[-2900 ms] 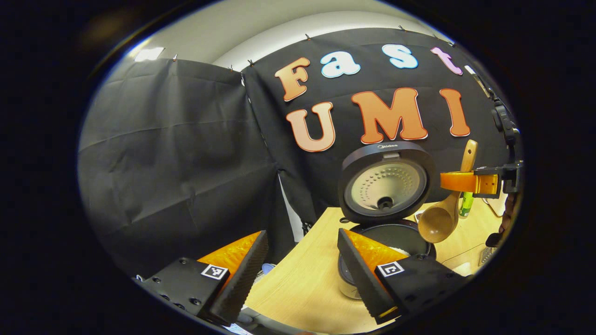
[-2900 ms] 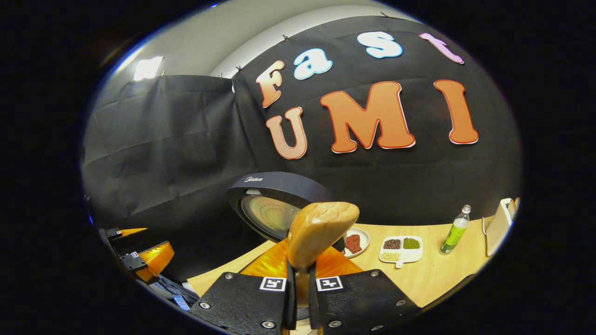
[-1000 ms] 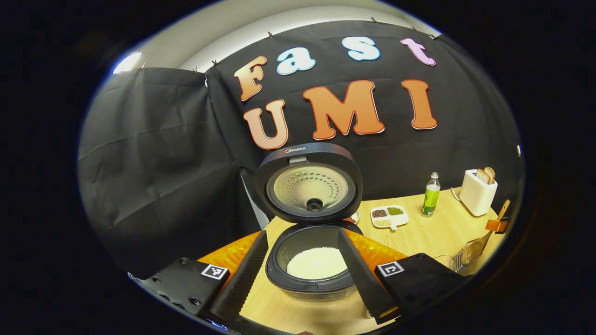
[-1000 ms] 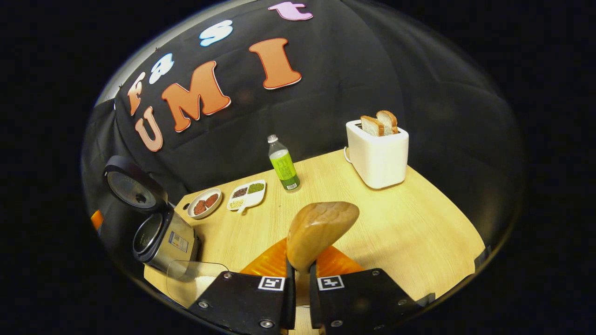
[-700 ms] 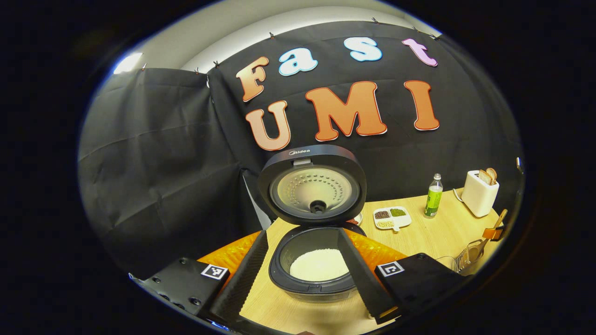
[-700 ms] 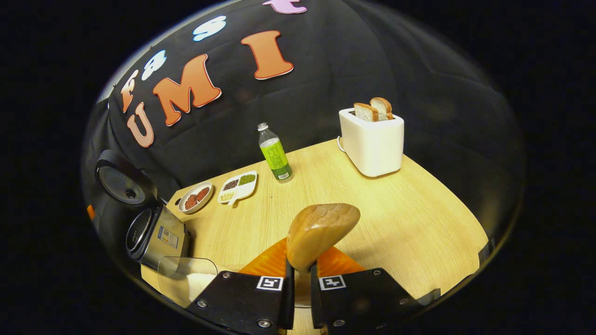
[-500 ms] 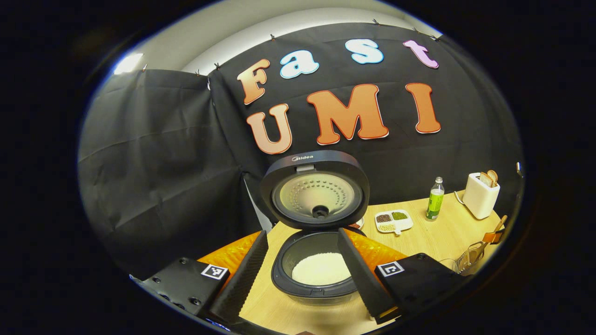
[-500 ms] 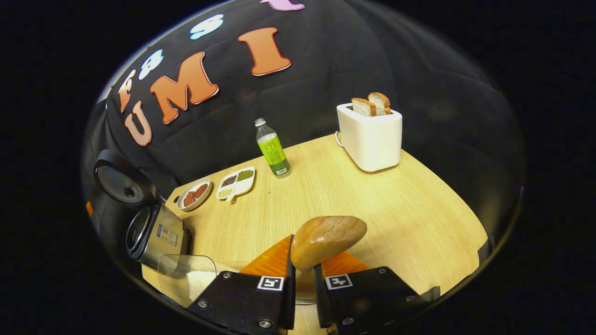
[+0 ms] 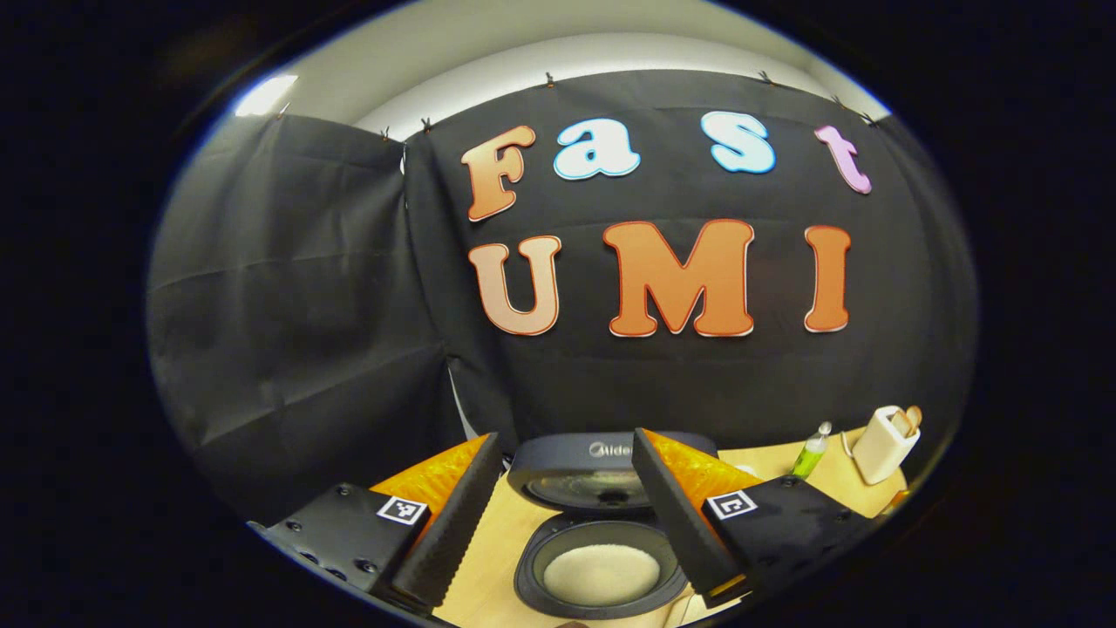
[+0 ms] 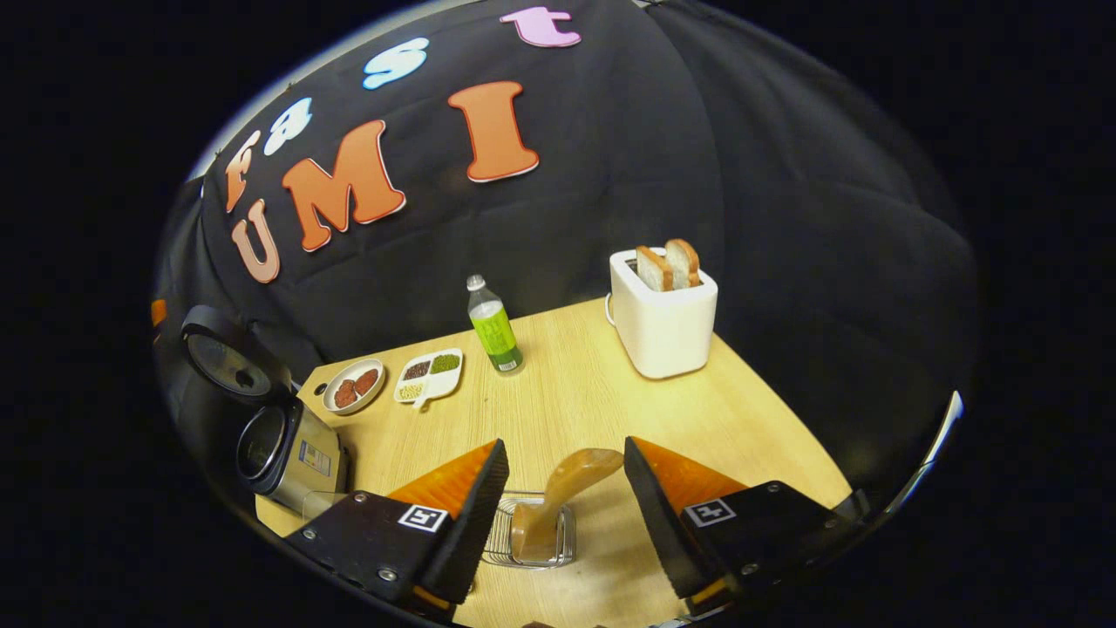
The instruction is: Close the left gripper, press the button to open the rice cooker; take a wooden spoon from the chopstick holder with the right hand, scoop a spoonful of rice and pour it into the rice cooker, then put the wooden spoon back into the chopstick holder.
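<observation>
Spoon (image 10: 558, 501) stands in the wire chopstick holder (image 10: 532, 534) directly between the fingers of the right claw (image 10: 562, 488), which are spread wide apart and touch nothing; the handle leans up and toward the far finger side. Judging by that, the return step looks finished, and doing it well now means lifting the right claw straight back without brushing the handle, since a light wire basket could tip easily. Just left of that claw sits a clear container of rice (image 10: 327, 504), and beyond it the rice cooker (image 10: 279, 449) with its lid up. Farther ahead on the surface (image 10: 741, 419) are a small round dish (image 10: 351, 386), a divided tray (image 10: 427, 375), a green bottle (image 10: 493, 327) and, to the right, a white toaster (image 10: 663, 318) with bread. Over on the other side, the left claw (image 9: 567, 515) hangs with fingers apart above the open rice cooker (image 9: 602, 558), white rice showing in its pot just below and between them.
</observation>
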Tool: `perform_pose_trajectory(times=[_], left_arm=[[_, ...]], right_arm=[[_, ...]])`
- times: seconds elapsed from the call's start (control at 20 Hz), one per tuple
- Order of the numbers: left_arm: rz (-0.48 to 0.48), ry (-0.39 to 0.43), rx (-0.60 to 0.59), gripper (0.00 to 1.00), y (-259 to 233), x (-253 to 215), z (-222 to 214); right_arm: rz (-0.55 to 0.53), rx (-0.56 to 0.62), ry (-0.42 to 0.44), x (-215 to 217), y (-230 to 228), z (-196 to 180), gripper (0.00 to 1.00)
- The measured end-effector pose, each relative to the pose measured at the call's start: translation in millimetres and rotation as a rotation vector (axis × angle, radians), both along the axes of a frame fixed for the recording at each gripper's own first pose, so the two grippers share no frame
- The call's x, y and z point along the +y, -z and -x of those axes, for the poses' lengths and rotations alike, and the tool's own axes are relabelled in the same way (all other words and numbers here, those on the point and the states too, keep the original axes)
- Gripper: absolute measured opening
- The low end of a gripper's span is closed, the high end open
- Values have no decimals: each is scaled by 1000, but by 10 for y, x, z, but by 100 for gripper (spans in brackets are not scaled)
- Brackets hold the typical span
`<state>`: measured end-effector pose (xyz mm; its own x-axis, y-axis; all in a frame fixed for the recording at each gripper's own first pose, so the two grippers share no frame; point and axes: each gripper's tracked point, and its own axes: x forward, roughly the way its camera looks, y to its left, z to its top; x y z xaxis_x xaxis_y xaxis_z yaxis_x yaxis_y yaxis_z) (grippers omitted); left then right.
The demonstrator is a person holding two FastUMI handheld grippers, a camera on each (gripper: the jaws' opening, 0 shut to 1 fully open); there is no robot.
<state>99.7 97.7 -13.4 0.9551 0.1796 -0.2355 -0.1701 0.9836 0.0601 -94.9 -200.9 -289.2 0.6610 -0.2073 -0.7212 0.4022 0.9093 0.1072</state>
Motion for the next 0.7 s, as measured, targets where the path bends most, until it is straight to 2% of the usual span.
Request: perform_pose_trajectory(times=[0.05, 0.1, 0.15, 0.3, 0.4, 0.5, 0.6, 0.65, 0.7], left_arm=[[-2, 33, 24, 100, 1, -51, -146], [5, 66, 54, 94, 56, -127, -256], [18, 91, 86, 100, 108, -178, -356], [58, 140, 235, 94, 389, -288, -631], [83, 160, 329, 99, 594, -346, -762], [90, 169, 405, 99, 754, -378, -812], [102, 159, 467, 94, 887, -386, -760], [105, 171, 520, 100, 1021, -432, -667], [127, 186, 573, 95, 1124, -484, -538]], right_arm=[[13, -20, -9, -10, -107, -32, 87], [23, -38, -15, -15, -213, -62, 88], [30, -54, -25, -1, -299, -70, 89], [63, -87, -47, 4, -476, -102, 90], [75, -97, -64, 40, -520, -88, 90], [71, -133, -82, 107, -633, -91, 90], [83, -161, -91, 120, -716, -90, 90], [88, -167, -94, 125, -735, -79, 90], [88, -172, -98, 140, -760, -79, 90]])
